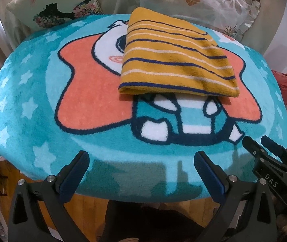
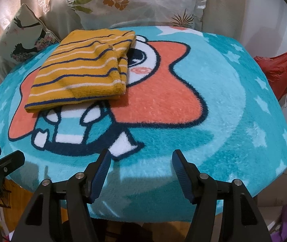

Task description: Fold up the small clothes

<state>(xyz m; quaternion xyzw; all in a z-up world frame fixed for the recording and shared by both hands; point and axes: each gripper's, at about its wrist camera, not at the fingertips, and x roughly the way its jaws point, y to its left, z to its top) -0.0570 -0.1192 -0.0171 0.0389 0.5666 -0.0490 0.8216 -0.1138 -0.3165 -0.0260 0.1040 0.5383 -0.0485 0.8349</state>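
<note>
Lying folded toward the far edge of the blue cartoon rug, the yellow striped garment covers most of the printed character's face; both claws hover at the rug's near edge, well apart from it; left claw released, nothing between its pads; right claw likewise spread and empty; pillows behind cut off by the frame; red bag partly hidden.
</note>
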